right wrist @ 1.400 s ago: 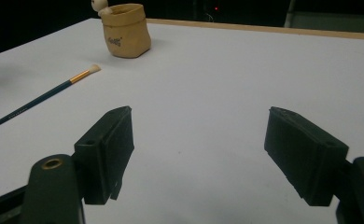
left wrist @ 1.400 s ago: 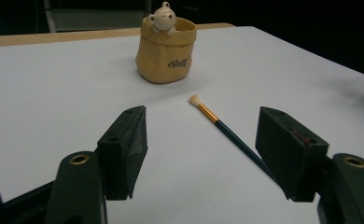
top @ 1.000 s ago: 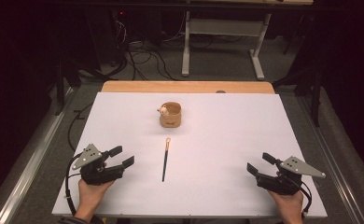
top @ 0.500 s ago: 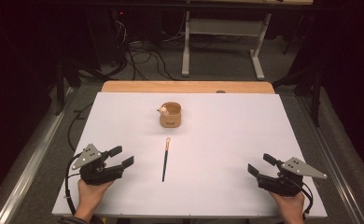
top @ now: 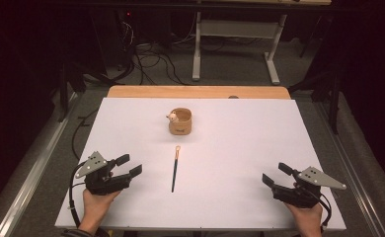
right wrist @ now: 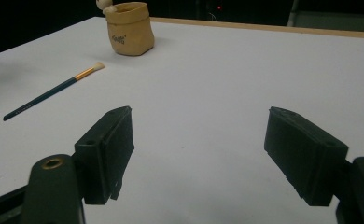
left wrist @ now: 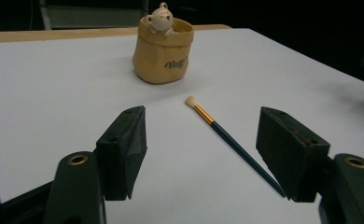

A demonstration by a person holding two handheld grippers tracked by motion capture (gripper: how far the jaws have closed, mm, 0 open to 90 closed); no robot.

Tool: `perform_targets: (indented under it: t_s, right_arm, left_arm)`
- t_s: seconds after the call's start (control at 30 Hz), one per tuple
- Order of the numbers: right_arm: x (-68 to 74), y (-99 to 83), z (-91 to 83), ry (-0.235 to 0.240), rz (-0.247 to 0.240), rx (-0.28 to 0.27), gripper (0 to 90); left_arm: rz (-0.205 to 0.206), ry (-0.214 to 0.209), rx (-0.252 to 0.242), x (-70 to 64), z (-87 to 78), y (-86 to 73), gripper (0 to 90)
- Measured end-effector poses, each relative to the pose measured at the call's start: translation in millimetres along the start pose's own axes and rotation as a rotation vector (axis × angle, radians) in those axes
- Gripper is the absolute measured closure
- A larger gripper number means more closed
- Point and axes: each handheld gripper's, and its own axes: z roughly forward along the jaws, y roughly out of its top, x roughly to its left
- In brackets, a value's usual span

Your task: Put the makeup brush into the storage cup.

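I hold my left gripper [top: 129, 165] low over the near left part of the white table [top: 240, 148], its jaws spread wide with nothing between them. In the left gripper view the paintbrush [left wrist: 231, 140] lies ahead, its handle end running toward the right-hand jaw, though it sits on the table beyond, untouched. My right gripper [top: 275, 175] rests at the near right, well apart from the brush, jaws likewise wide and empty.

The paintbrush [top: 174, 168] lies flat near the middle of the table, between my two grippers and nearer my left one. It is slim, with a dark teal handle that tapers to a fine point at the end toward me. A short gold ferrule joins the handle to a small rounded tuft of pale cream bristles, which points away from me toward the pot. In the right gripper view [right wrist: 54, 96] faint lettering shows on the handle near its tail, too small to read.

Just beyond the bristles, not touching them, stands a small tan pot [top: 180, 122] shaped like a slouching sack, with dark writing on its side and a little white bear figure [left wrist: 160, 18] peeking over its rim.
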Motion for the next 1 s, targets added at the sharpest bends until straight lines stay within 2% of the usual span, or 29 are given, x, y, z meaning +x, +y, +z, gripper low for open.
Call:
perform_targets:
  t_s: [0.07, 0.23, 0.47, 1.0]
  right_arm:
    - [0.3, -0.2, -0.3, 0.000, -0.001, 0.001, 25.4]
    - [0.1, -0.1, 0.2, 0.002, 0.000, 0.001, 25.5]
    - [-0.2, -0.2, 0.3, 0.000, 0.003, 0.001, 25.4]
    - [0.4, -0.2, 0.7, -0.002, -0.006, 0.007, 25.5]
  left_arm:
    - [-0.005, -0.006, -0.008, -0.9, -0.1, 2.2, 33.8]
    - [0.010, -0.008, -0.024, -3.1, -2.4, 9.1, 33.8]
    - [0.012, -0.012, -0.027, -2.8, -2.5, 14.1, 33.5]
    - [0.045, -0.024, -0.030, -7.0, 2.1, 27.5, 32.8]
